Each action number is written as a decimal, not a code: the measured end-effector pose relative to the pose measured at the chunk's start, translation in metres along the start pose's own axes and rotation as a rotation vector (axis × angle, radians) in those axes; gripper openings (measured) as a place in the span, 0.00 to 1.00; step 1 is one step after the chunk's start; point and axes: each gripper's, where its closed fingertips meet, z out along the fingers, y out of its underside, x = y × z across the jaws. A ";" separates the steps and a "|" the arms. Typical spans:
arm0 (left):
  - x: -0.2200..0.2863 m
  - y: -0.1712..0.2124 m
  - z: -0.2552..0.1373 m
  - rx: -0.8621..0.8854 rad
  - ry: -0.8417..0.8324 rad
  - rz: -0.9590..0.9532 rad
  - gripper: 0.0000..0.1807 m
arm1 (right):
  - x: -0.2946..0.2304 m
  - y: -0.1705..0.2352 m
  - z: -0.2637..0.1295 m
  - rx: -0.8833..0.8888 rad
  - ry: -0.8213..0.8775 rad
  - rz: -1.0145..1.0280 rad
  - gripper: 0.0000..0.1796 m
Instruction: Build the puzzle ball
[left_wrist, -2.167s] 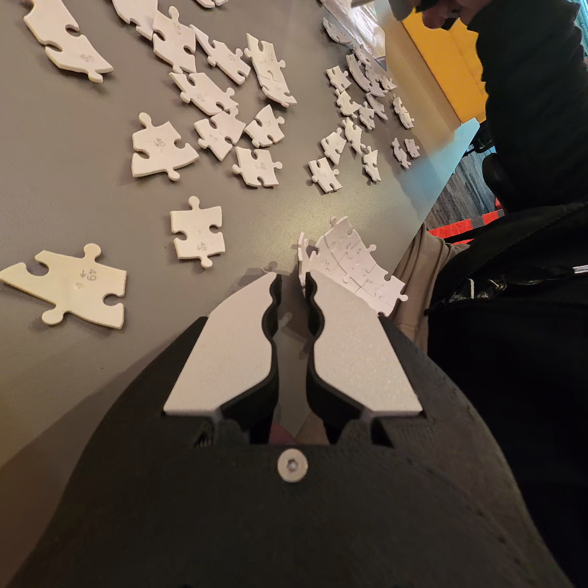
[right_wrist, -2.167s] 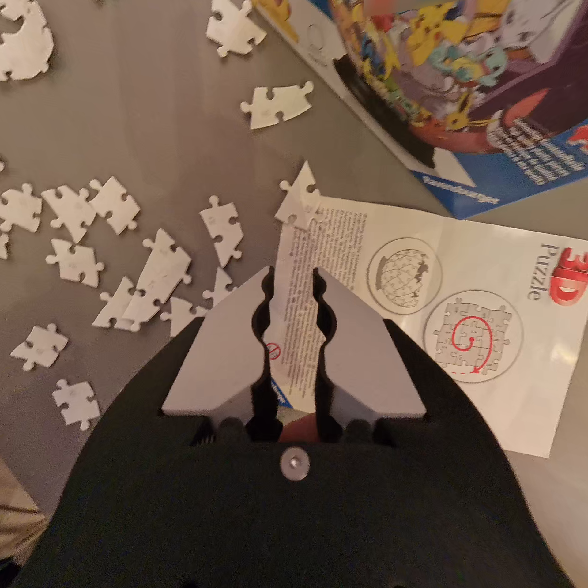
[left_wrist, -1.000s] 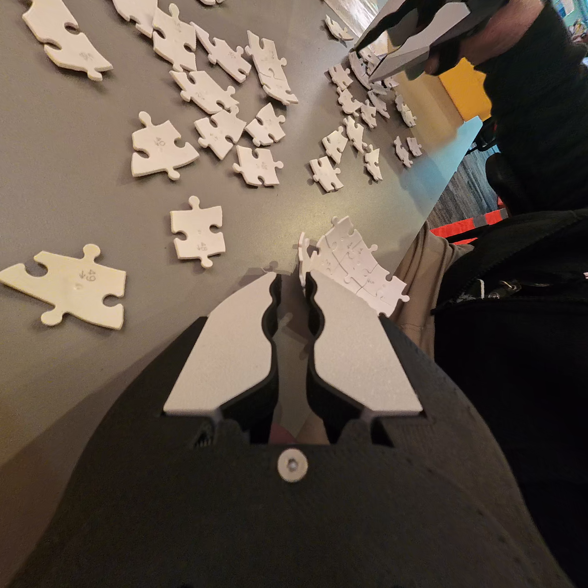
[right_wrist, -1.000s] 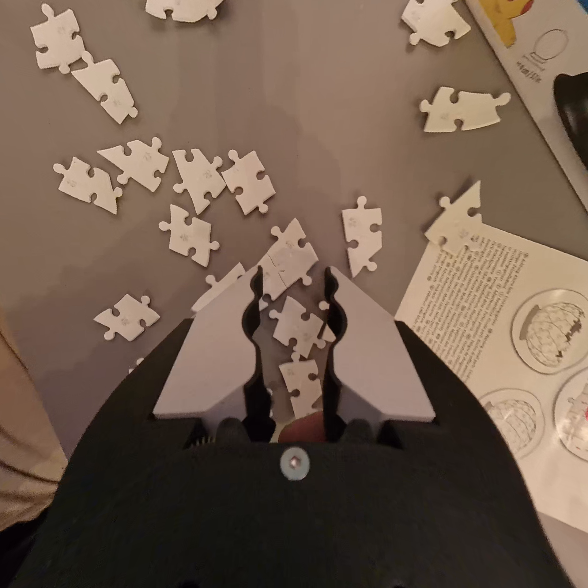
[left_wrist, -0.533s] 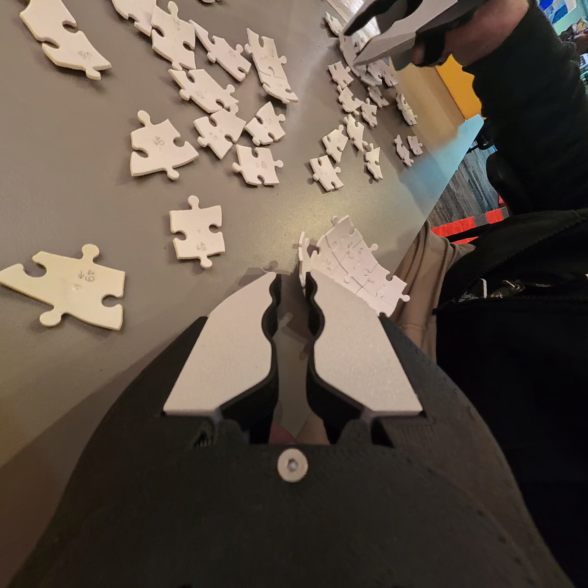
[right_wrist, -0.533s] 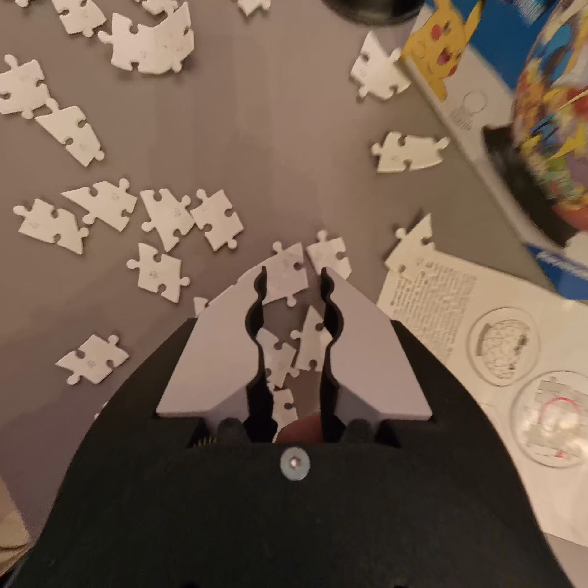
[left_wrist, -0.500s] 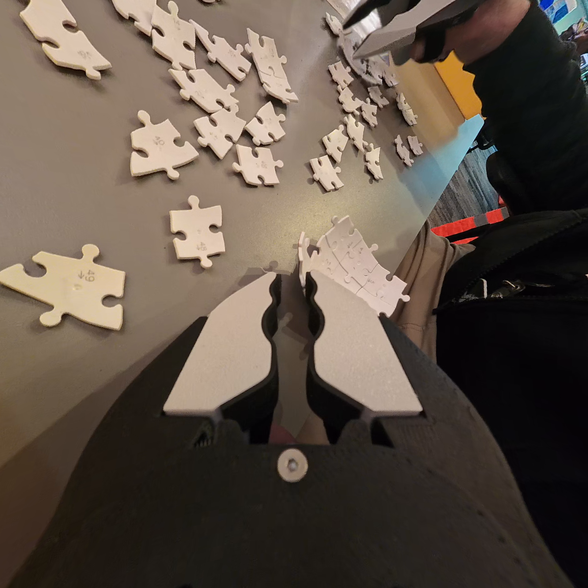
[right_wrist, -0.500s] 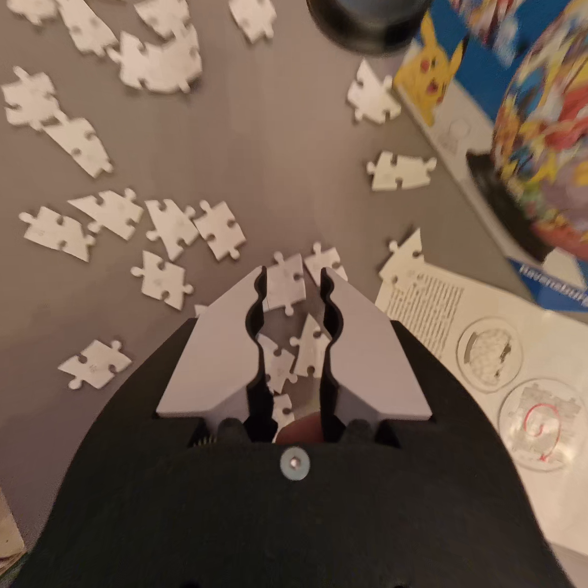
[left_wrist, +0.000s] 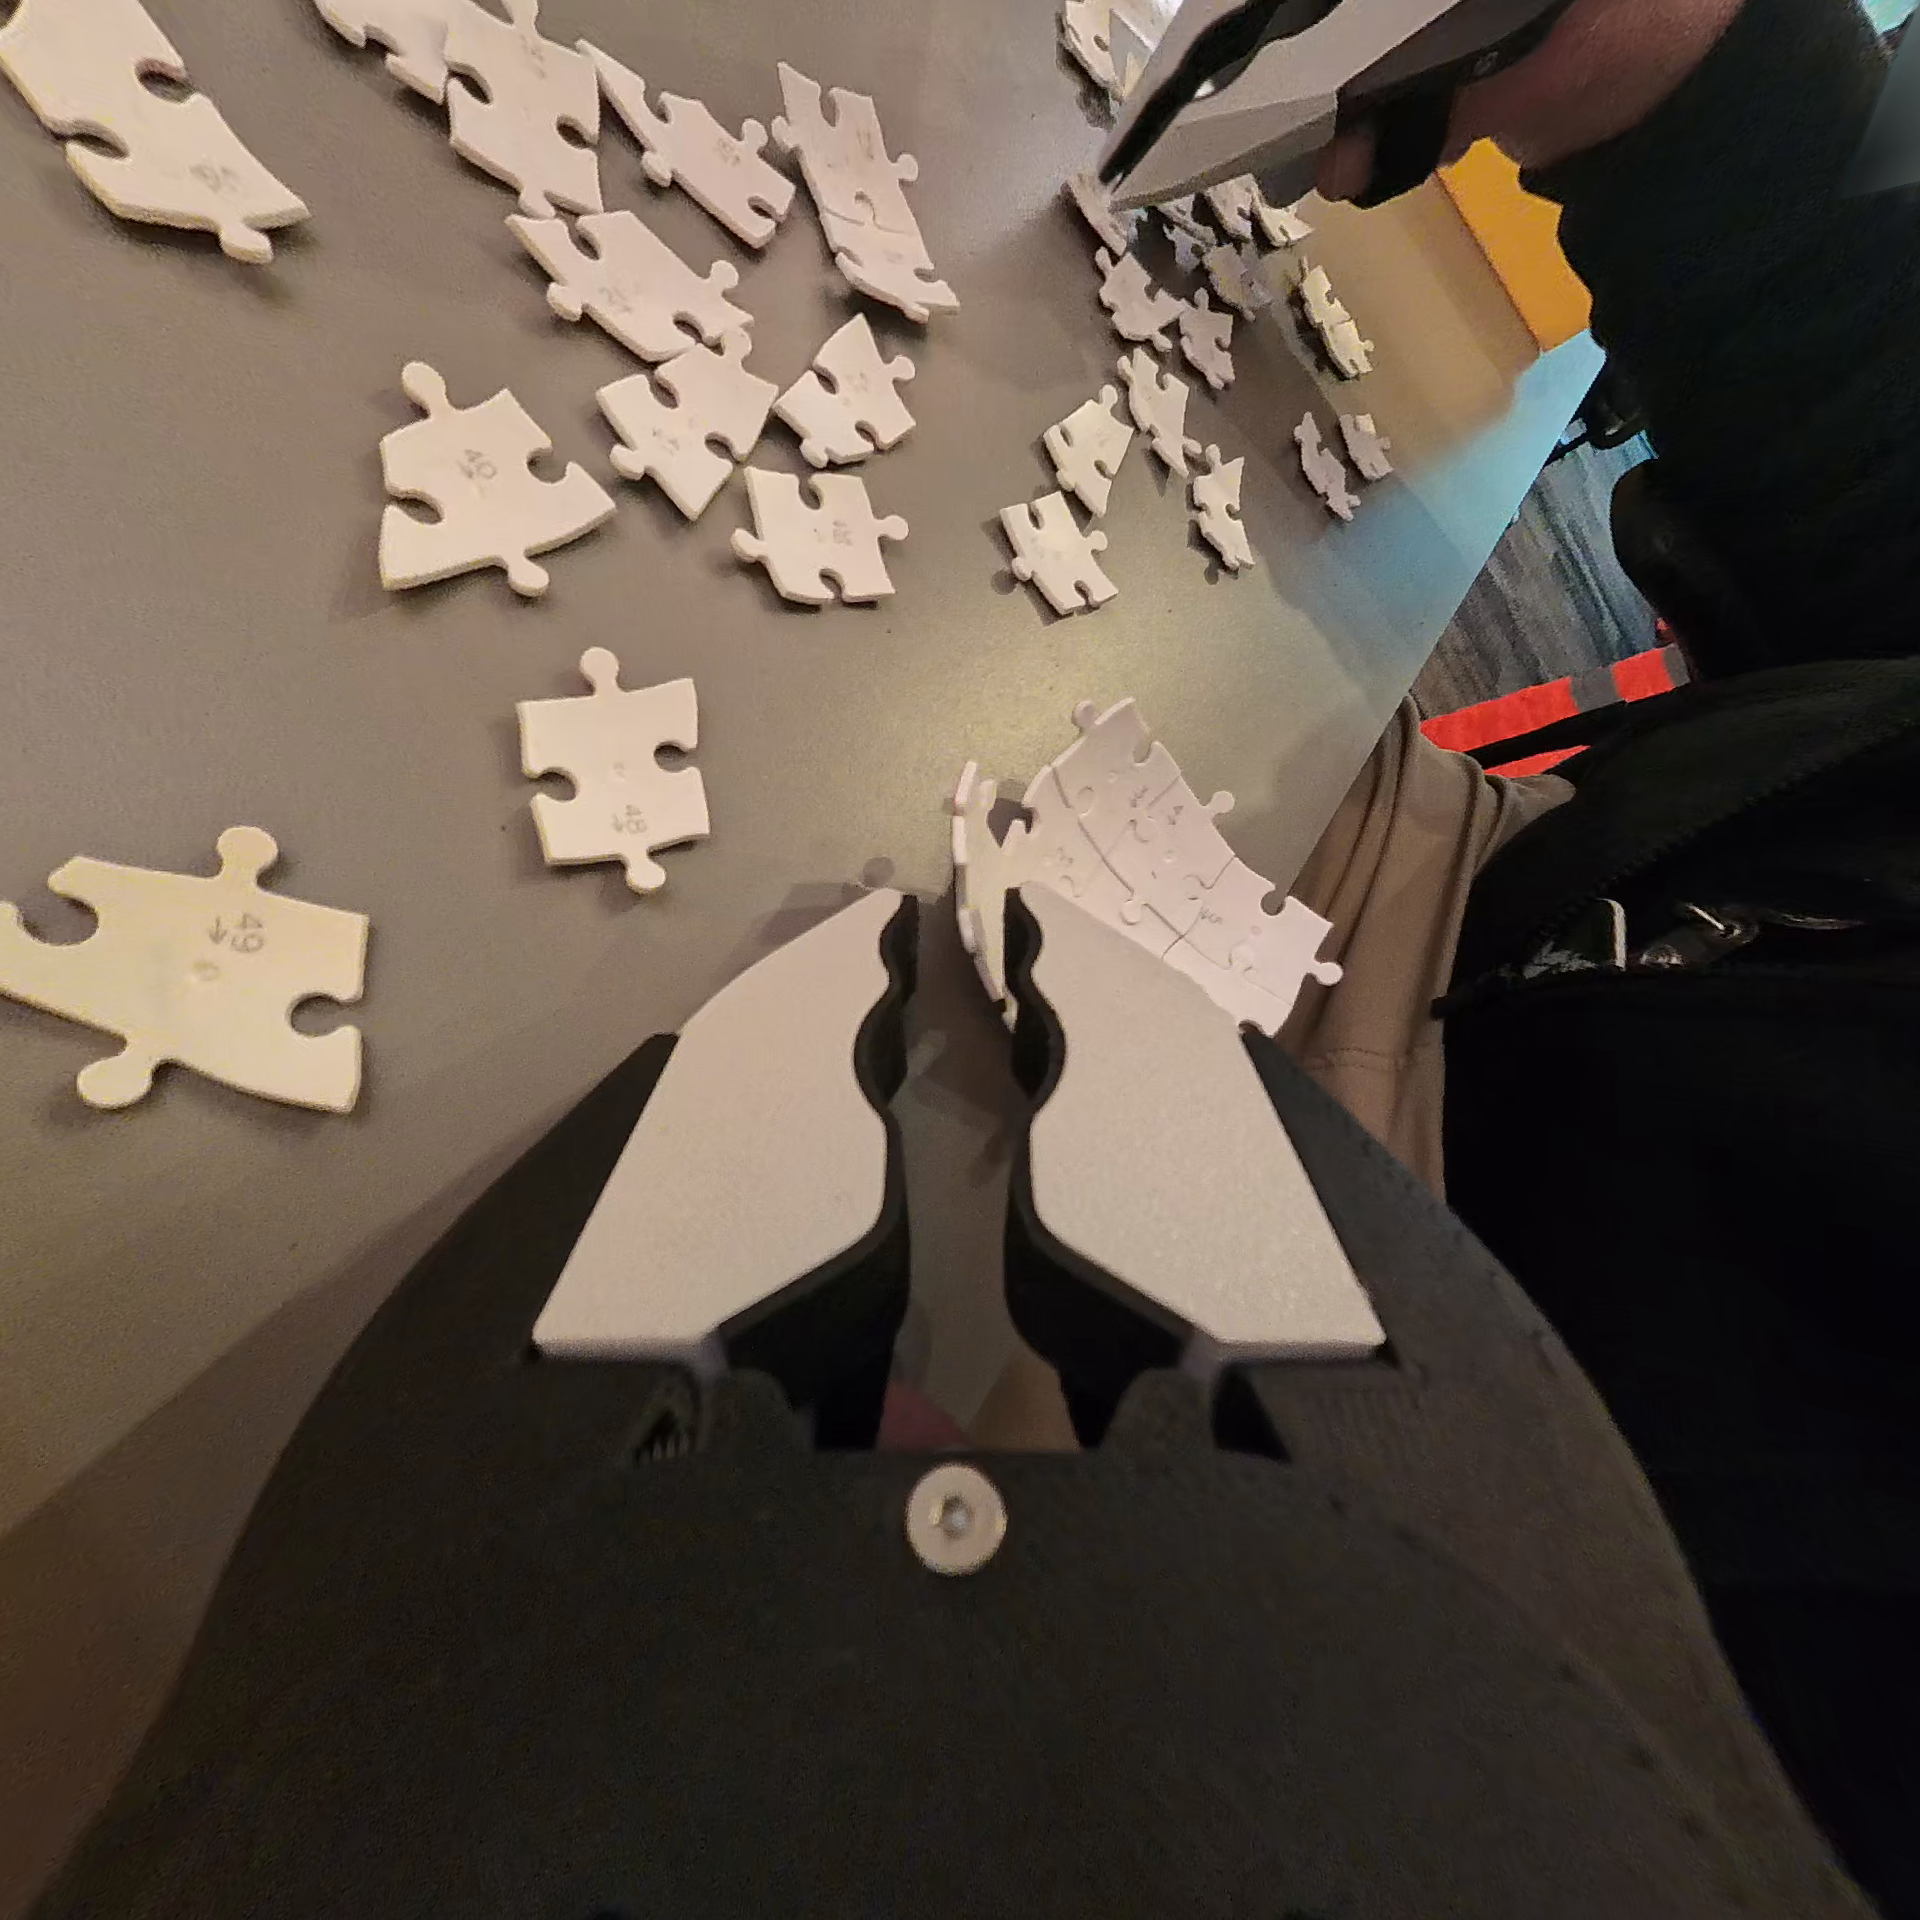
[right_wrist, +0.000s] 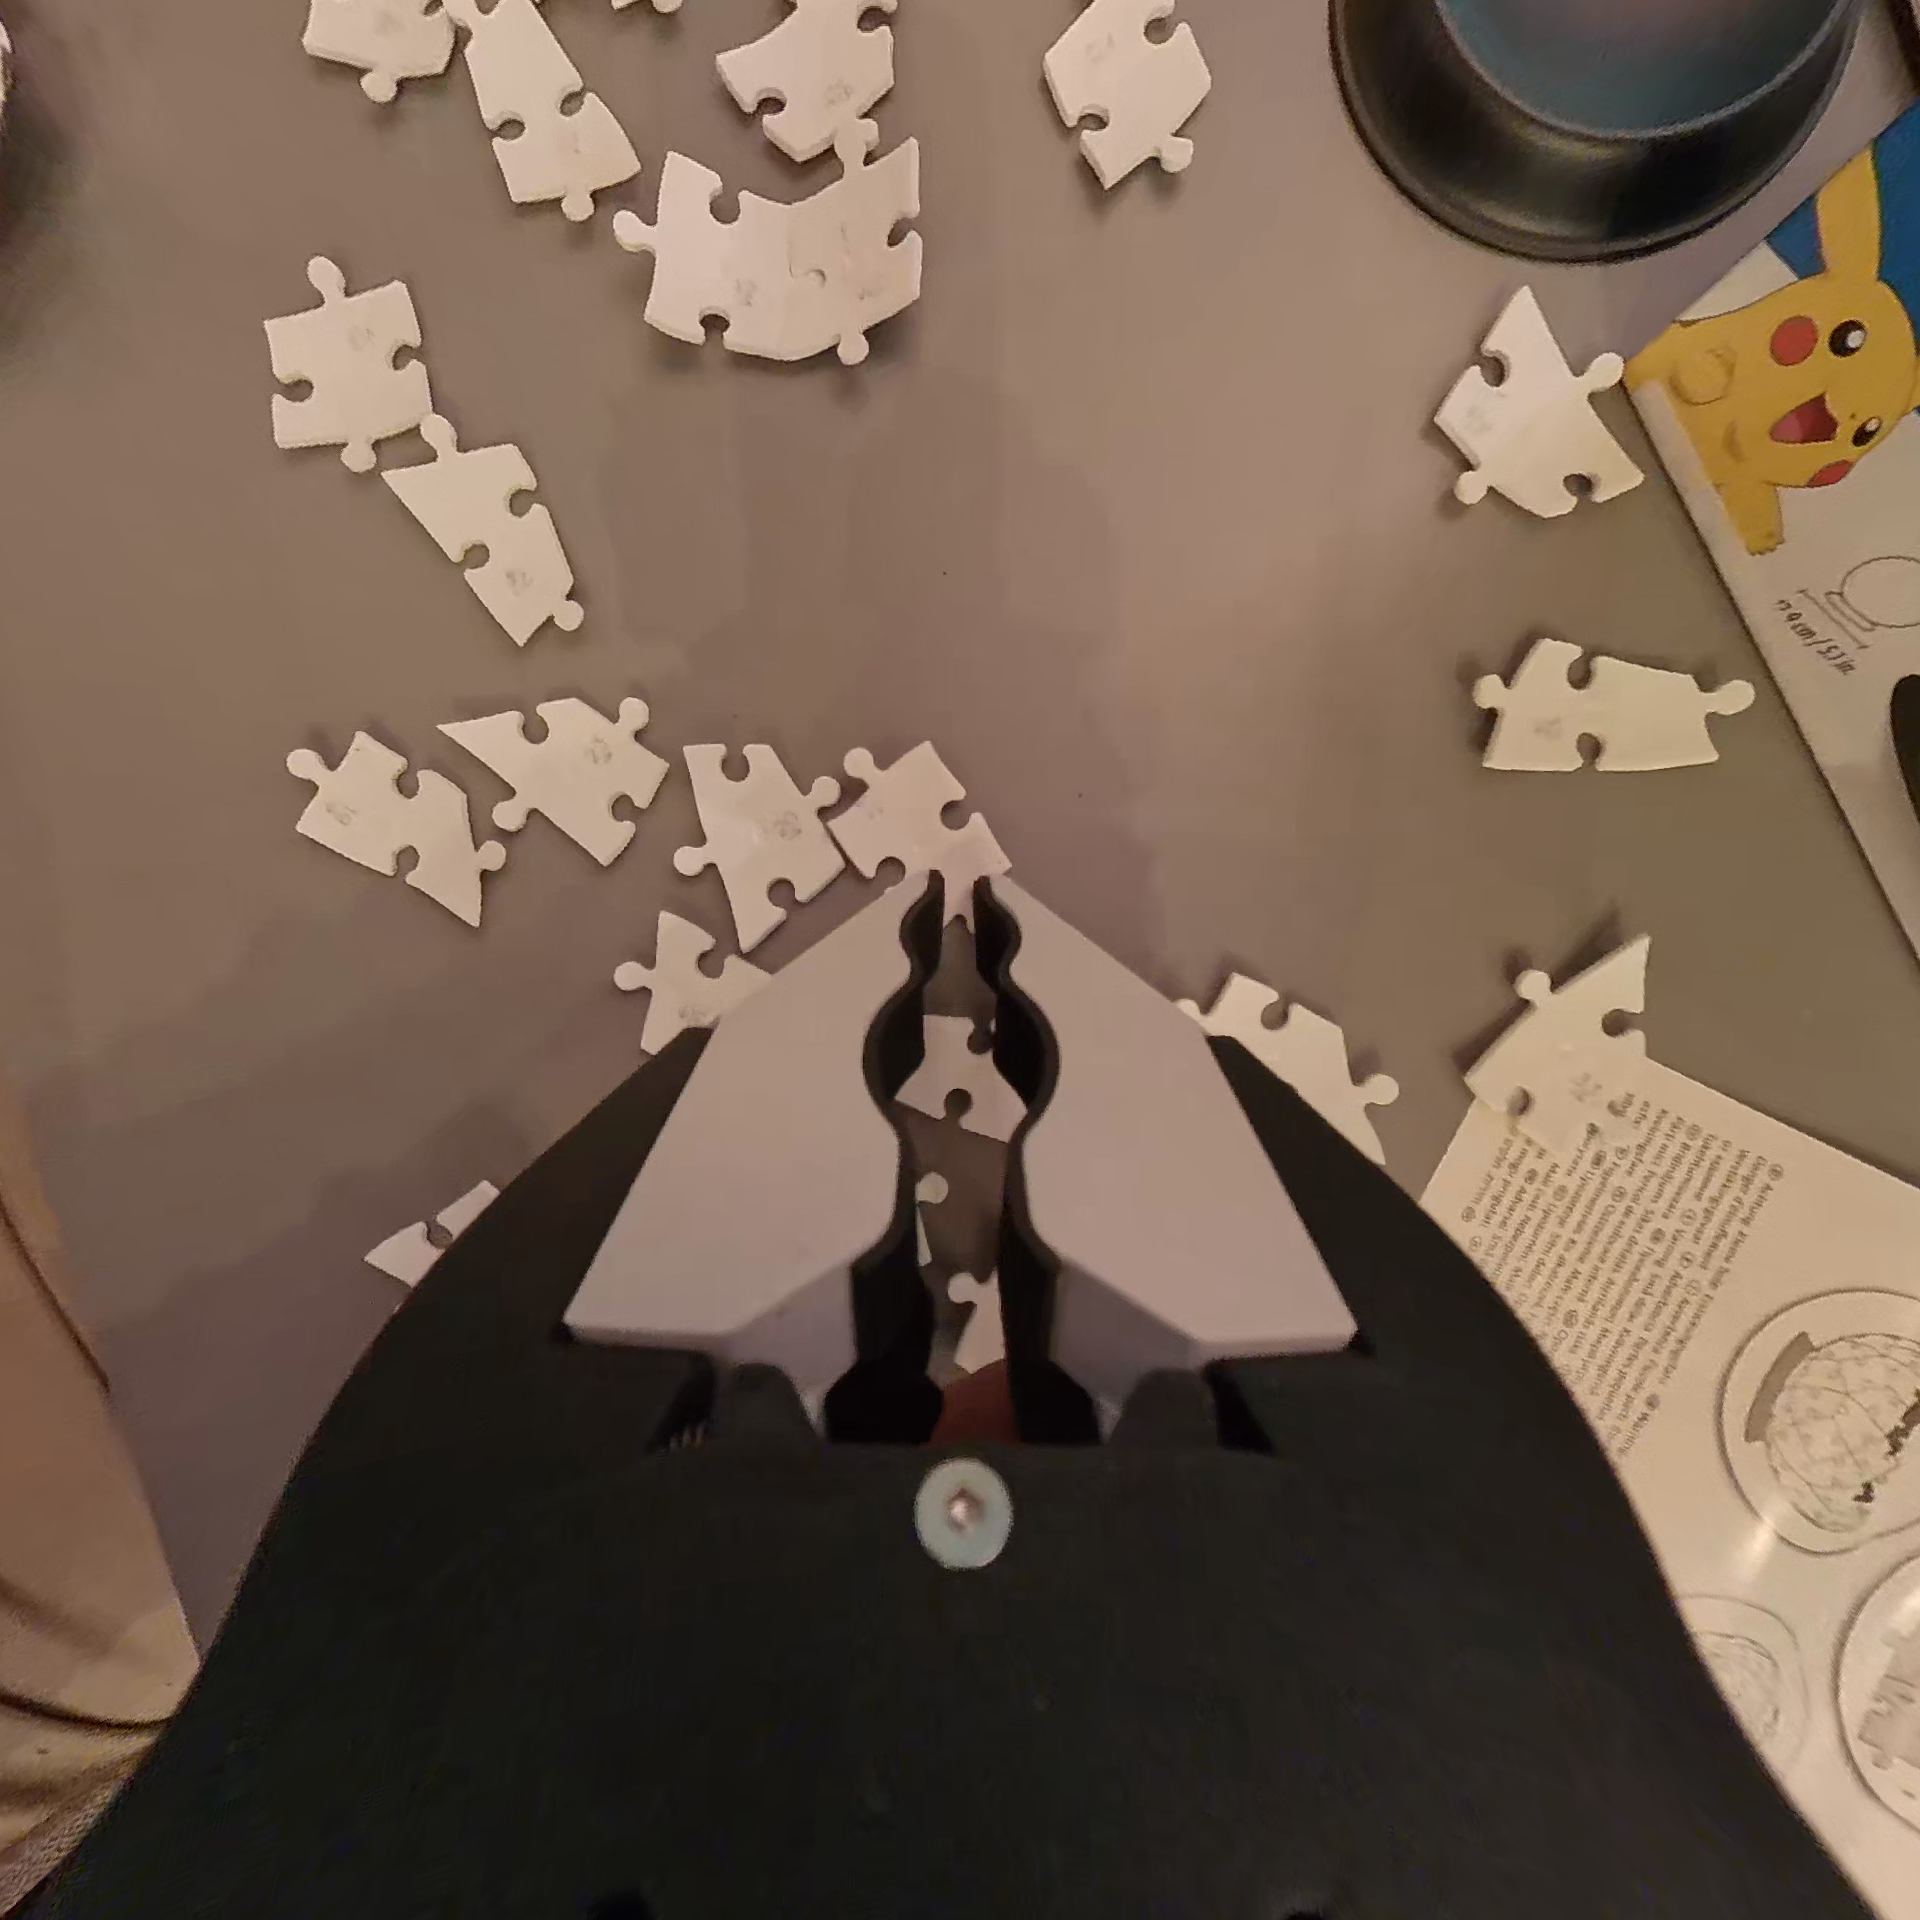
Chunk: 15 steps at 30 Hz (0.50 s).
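On the grey bench (left_wrist: 260, 675), the curved white assembled section of joined puzzle pieces (left_wrist: 1164, 873) was the landmark, standing tilted near the bench's edge. The left gripper (left_wrist: 958, 914) sat right against that section, its jaws a narrow gap apart with the section's left edge showing between the tips; whether they actually pinched it, I could not tell. Beyond the section, well apart, loose flat white puzzle pieces (left_wrist: 613, 769) lay scattered. Farther off still, the right gripper (right_wrist: 958, 894) came down among more loose pieces, its jaws almost closed, tips at the corner of one small white piece (right_wrist: 914, 816); a firm grip could not be made out. A printed white instruction sheet (right_wrist: 1662, 1299) and a colourful puzzle box (right_wrist: 1808, 436) lay beside it.
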 end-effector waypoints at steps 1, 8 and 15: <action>0.000 0.000 0.000 0.000 0.000 0.001 0.09 | 0.000 0.000 0.000 0.000 -0.002 0.004 0.02; 0.000 0.000 0.000 -0.001 -0.003 0.001 0.09 | -0.004 0.001 -0.008 -0.030 0.021 -0.001 0.18; -0.001 -0.001 0.000 0.001 -0.002 -0.001 0.09 | -0.003 -0.002 0.003 -0.035 0.030 0.001 0.10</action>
